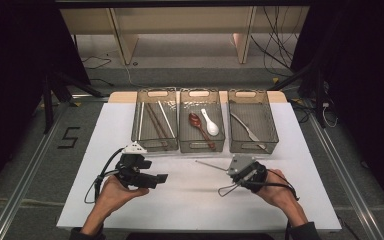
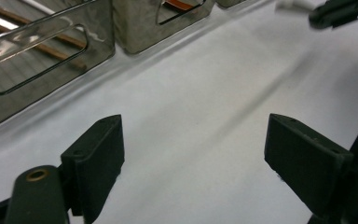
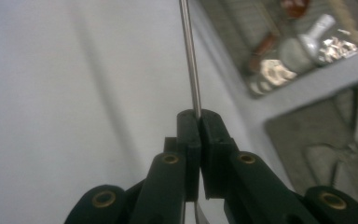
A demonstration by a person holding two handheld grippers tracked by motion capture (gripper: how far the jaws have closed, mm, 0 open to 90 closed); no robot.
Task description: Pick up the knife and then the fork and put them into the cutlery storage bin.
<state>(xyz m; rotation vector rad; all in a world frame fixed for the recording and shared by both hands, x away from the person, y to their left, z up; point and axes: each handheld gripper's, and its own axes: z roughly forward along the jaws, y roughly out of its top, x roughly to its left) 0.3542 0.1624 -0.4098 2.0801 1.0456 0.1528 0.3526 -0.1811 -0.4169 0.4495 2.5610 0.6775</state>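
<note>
High view: on the white table (image 1: 130, 210) three clear bins stand side by side along the far edge. The left bin (image 1: 154, 120) holds chopsticks, both brown and metal ones, the middle bin (image 1: 201, 120) a brown spoon and a white spoon, the right bin (image 1: 252, 121) a piece of metal cutlery. The right gripper (image 1: 232, 170) sits near the table's middle right, in front of the gap between the middle and right bins, and pinches one thin metal chopstick (image 1: 211, 165). Its long axis runs leftward and slightly away from the person, the free tip pointing toward the left bin's near corner. That bin lies up and to the left of the stick, well apart from it. The left gripper (image 1: 161, 177) rests nearer that bin, empty, its jaws aimed to the right.

Left gripper view: the two black jaws stand wide apart over bare white table (image 2: 196, 140), nothing between them. The left bin (image 2: 37, 56) rises at upper left.

Right gripper view: the jaws are pressed together on the metal chopstick (image 3: 189, 56), which runs straight out from between the pads. The middle bin (image 3: 303, 42) with its spoons lies to the upper right, so I judge the stick must swing further left to reach the chopstick bin.
</note>
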